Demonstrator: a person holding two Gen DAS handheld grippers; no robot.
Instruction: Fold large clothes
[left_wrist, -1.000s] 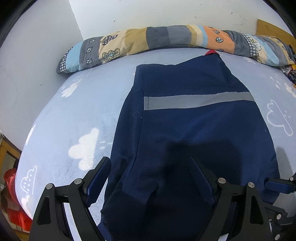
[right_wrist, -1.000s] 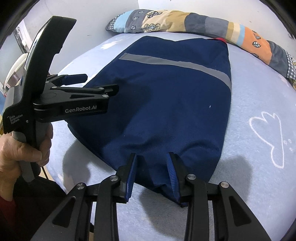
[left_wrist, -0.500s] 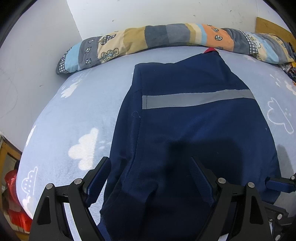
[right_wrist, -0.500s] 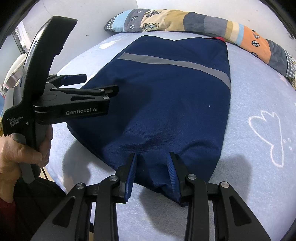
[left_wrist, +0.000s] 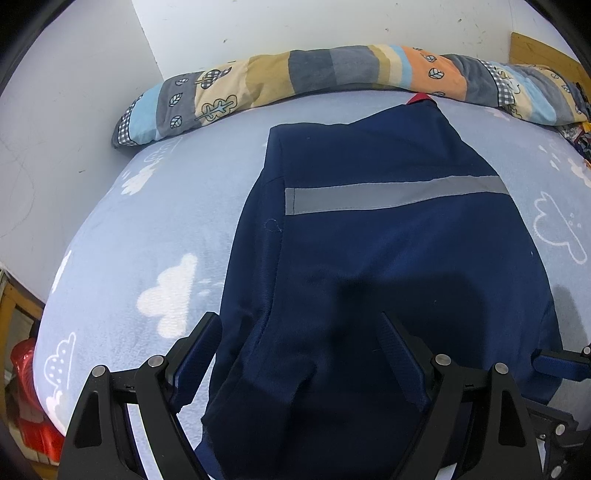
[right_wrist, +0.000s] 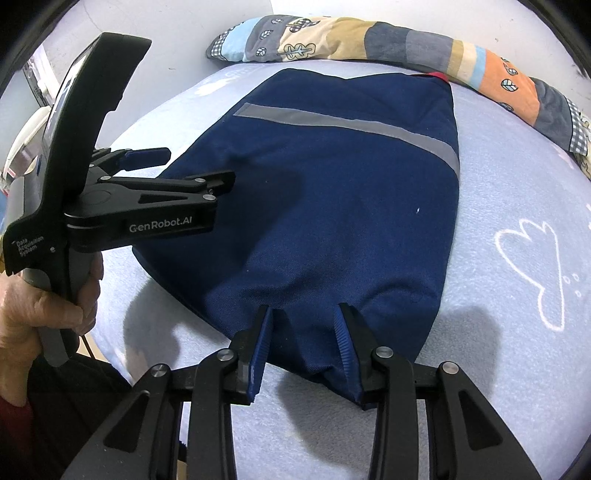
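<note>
Left wrist view: the left gripper (left_wrist: 301, 345) is sitting at the 6 o'clock edge with its jaws spread wide, one blue-padded finger off the garment's left border over the sheet, the other over the dark cloth. Between them the navy garment (left_wrist: 388, 251) is lying flat on the pale blue bed sheet (left_wrist: 155, 229), which is printed with white clouds. The garment is filling the middle of the picture and running toward 12 o'clock, with a grey reflective stripe (left_wrist: 391, 194) crossing it and a small red tab (left_wrist: 417, 99) showing at its far end. A long patchwork bolster (left_wrist: 325, 79) is lying along the wall from 10 to 2 o'clock. At 4 o'clock a blue finger of the other tool is poking in beside the hem.

Right wrist view: the right gripper (right_wrist: 303, 334) is reaching in from 6 o'clock, its jaws partly apart and straddling a bunched corner of the navy garment (right_wrist: 332, 192); whether the pads are pinching the cloth I cannot tell. At 9 o'clock a hand (right_wrist: 44, 302) is holding the left gripper (right_wrist: 192, 166), its fingers standing open over the garment's near left edge. The stripe (right_wrist: 354, 127) is slanting toward 2 o'clock, and the bolster (right_wrist: 406, 46) is curving across the top
</note>
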